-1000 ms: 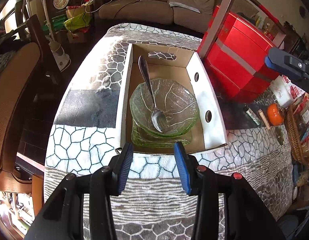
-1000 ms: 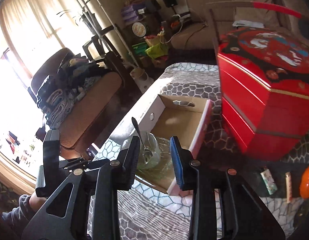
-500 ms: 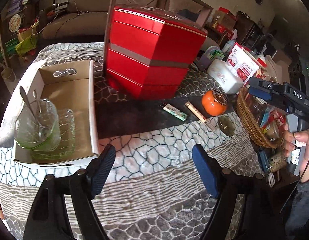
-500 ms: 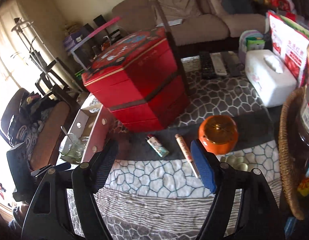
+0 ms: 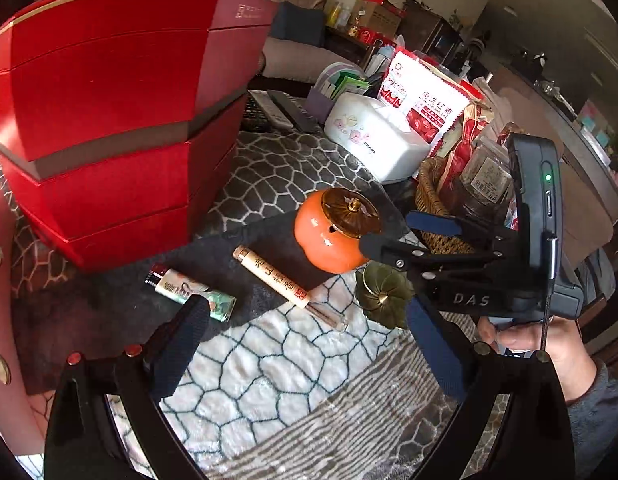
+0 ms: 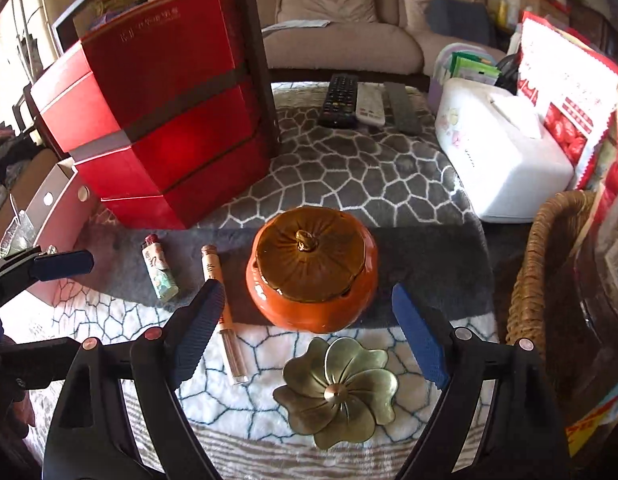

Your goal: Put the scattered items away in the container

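The left gripper (image 5: 309,344) is pointed steeply down at the patterned blanket (image 5: 269,380); its jaws have just been opening and are spread wide, with nothing pinched. Just beyond its left finger a lighter (image 5: 191,289) is lying flat, and ahead between the fingers a tube of incense sticks (image 5: 271,276), printed with characters too small to be read, is laid at a slant. The right gripper (image 6: 309,338) is likewise tilted down, its jaws just opened wide and empty. An orange pumpkin-shaped lidded jar (image 6: 311,268) is framed between its fingertips, and a brass flower-shaped dish (image 6: 336,390) is seen nearer the camera, between the fingers. In the left wrist view the right gripper is shown held by a hand (image 5: 549,356) in a grey sleeve, with "DAS" written on its body. The cardboard box (image 6: 49,204) with glassware is placed far left of the right gripper's left finger, behind the red tiered box (image 6: 161,140). A white tissue box (image 5: 373,140) and a red snack bag (image 5: 425,108), whose print cannot be read, are set far beyond the fingers
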Available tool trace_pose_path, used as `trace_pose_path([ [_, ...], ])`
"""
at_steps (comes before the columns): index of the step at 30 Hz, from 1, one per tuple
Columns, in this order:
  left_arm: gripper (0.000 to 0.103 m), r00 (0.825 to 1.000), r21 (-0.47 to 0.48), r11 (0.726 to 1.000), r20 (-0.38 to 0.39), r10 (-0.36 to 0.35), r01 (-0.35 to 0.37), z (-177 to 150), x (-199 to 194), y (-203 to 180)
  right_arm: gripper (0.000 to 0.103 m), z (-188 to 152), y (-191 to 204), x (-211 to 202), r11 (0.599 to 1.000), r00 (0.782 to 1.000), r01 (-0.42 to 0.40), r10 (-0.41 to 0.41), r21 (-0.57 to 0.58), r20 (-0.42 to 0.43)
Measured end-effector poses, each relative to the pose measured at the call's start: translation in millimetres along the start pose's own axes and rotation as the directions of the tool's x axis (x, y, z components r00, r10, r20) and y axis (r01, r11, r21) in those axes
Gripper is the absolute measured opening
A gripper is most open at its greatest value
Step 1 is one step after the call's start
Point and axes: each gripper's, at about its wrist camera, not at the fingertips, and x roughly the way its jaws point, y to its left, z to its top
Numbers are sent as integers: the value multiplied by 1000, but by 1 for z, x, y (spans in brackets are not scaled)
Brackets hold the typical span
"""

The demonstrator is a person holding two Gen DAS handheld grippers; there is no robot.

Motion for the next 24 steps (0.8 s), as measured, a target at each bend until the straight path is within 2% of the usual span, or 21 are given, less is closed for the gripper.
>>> trace_pose_path([
  [2,99,1000,-12,1000,10,-27,27,5,10,2,85,2,-9,11,1000,1000,-14,14,23,-2],
  [5,99,995,-92,991,37,-97,100,10,22,14,87,1,-21,22,996,998,-69,68,60,8],
  [6,99,993,-120,987,44,-106,111,12,26,19,92,0,-23,24,994,996,-84,84,64,11],
  [10,99,990,-228,964,45,-131,138,21,42,37,93,-6,-25,28,988,989,-147,146,51,41],
  [14,100,991,-197,971,29,-130,133,29,49,31,93,-10,-19,36,988,988,-155,154,14,28],
  [20,99,993,-177,978,-12,-119,115,40,63,25,92,-10,-5,52,995,996,-85,85,-47,6],
  [24,99,992,-173,979,-51,-118,108,44,76,21,92,-12,-6,52,995,996,-86,87,-41,20],
])
